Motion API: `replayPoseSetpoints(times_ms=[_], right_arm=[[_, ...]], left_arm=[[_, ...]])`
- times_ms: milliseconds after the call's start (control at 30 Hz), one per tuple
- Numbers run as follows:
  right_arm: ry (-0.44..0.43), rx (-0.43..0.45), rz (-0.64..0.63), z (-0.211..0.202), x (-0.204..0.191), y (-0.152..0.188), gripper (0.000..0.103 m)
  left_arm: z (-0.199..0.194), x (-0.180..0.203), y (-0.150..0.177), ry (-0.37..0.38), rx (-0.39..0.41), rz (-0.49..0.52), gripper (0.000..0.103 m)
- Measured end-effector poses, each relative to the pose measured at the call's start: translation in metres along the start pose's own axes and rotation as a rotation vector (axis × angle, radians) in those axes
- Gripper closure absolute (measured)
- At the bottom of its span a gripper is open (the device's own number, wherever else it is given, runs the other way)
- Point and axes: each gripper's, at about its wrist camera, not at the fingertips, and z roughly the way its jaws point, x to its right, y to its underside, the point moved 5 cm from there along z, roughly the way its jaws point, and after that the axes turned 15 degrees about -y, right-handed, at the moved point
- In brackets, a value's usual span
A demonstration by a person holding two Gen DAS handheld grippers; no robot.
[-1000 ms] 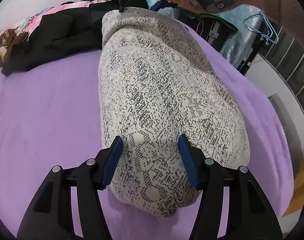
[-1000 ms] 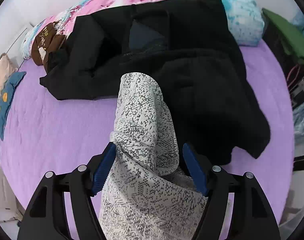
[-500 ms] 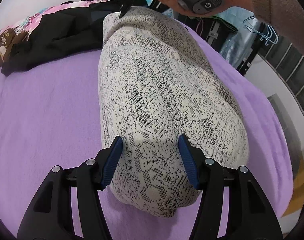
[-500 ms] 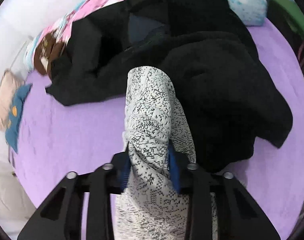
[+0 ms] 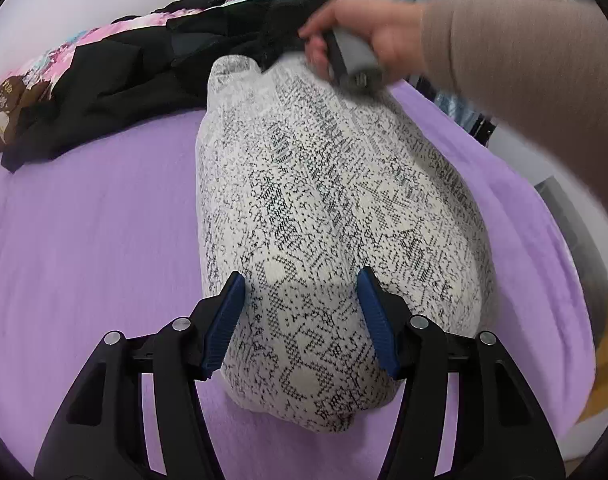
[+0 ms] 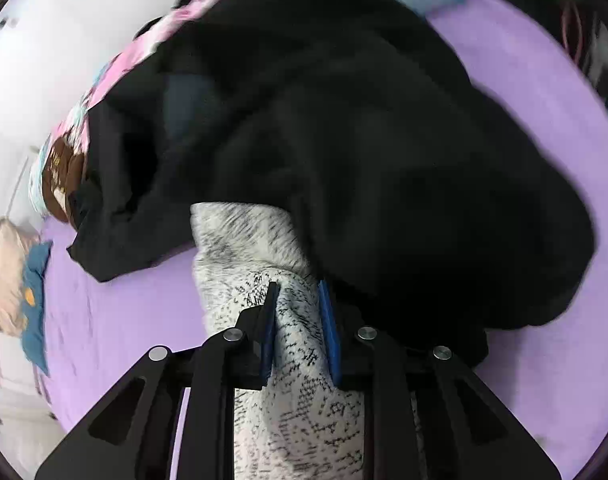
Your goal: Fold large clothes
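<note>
The far end of the white knitted garment with black speckled pattern is being hidden in the left wrist view by the blurred hand and its beige sleeve at 1 o'clock; the right claw is being smeared beyond reading there. The garment is lying lengthwise on the purple bed cover, its near end being straddled by the left claw, whose blue pads are standing apart beside the fabric, not visibly pressing. Compared with a second ago, the hand is being seen lower, against the garment's far end. Only in the right wrist view is the right claw being shown closing, a bunched fold already being pinched between its pads, with the black crumpled clothing being spread at 12 o'clock.
</note>
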Motion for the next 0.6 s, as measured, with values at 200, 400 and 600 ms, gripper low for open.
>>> replayPoseSetpoints(times_ms=[200, 400, 600], right_arm=[[-0.011, 0.108, -0.100, -0.040, -0.027, 0.011, 0.054], [-0.007, 0.262, -0.309, -0.126, -0.079, 0.060, 0.013], [-0.063, 0.254, -0.354, -0.150, -0.079, 0.140, 0.007]], left_arm=[[-0.001, -0.001, 0.003, 0.008, -0.018, -0.006, 0.047], [-0.002, -0.006, -0.001, 0.027, -0.044, -0.020, 0.043], [-0.022, -0.037, -0.009, 0.000, -0.045, -0.035, 0.017]])
